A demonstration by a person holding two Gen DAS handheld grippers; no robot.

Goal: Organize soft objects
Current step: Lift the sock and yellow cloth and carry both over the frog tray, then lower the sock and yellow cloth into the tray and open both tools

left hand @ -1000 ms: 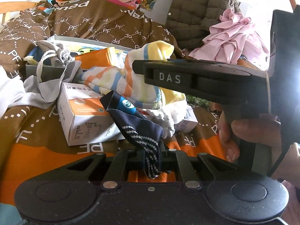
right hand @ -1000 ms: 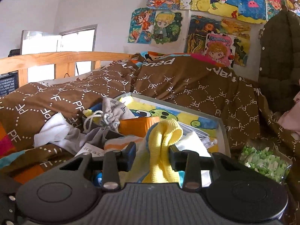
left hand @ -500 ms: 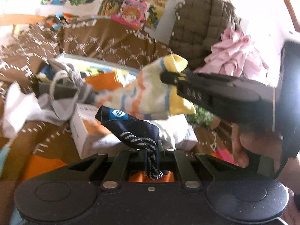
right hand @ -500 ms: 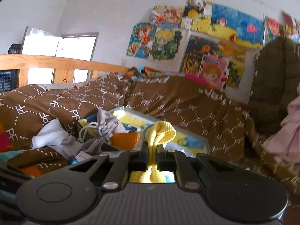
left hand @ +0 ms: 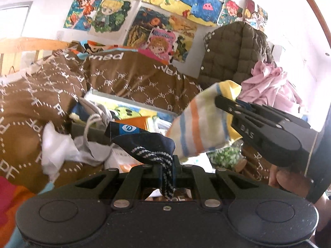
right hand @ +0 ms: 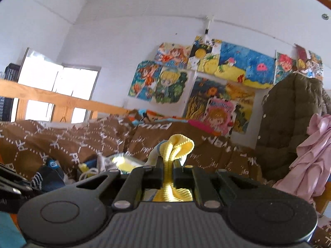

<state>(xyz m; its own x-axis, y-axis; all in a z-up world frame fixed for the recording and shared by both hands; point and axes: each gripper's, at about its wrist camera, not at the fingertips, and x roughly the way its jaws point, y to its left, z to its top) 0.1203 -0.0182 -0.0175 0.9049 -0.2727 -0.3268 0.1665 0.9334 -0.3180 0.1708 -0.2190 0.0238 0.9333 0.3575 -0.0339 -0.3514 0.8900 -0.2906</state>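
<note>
My left gripper [left hand: 166, 165] is shut on a navy sock [left hand: 144, 142] with white dots and a blue logo patch; the sock hangs off the bed. Its toe droops behind the jaws. In the left wrist view my right gripper [left hand: 222, 101] comes in from the right, shut on the yellow cuff of a striped sock [left hand: 203, 128] that hangs free. The right wrist view shows the same yellow cuff [right hand: 178, 147] pinched between that gripper's [right hand: 167, 165] fingers. The navy sock [right hand: 48, 174] shows at lower left there.
A brown patterned quilt [left hand: 132, 78] covers the bed. On it lie a grey box with a picture book [left hand: 124, 111], a grey drawstring bag [left hand: 93, 111], white cloth [left hand: 60, 148] and a carton [left hand: 124, 161]. An olive quilted jacket [left hand: 233, 51] and pink garment [left hand: 269, 86] hang right.
Both grippers rose and tilted up, lifting their socks off the pile. The right gripper closed on the yellow cuff.
</note>
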